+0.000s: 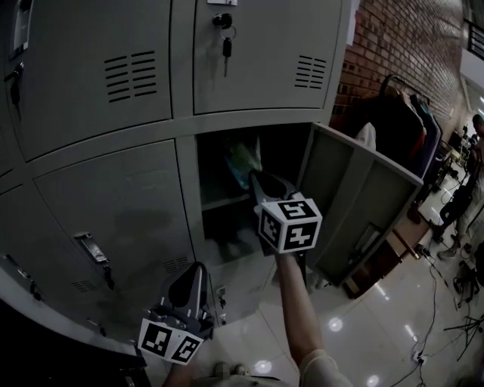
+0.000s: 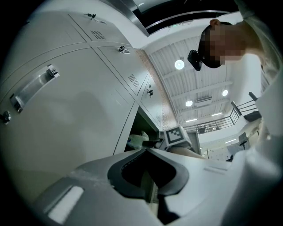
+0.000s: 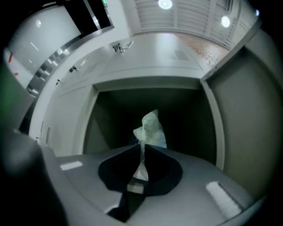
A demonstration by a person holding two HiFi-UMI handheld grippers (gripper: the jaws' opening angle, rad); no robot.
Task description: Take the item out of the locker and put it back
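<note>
Your right gripper (image 3: 140, 149) clenched on pale crumpled bag (image 3: 151, 128) at open locker's (image 1: 189, 170) mouth (door (image 1: 355, 189) swung right); your left gripper (image 2: 145, 150) closed, empty, lower left.

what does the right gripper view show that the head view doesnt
Only the right gripper view: the right gripper with its jaws pinched on a thin edge of the pale bag, plus ceiling lights. Only the head view: the left gripper low by closed doors, a key in the upper door, a brick wall. Both: the open locker, its swung-out door, the bag at its opening.
</note>
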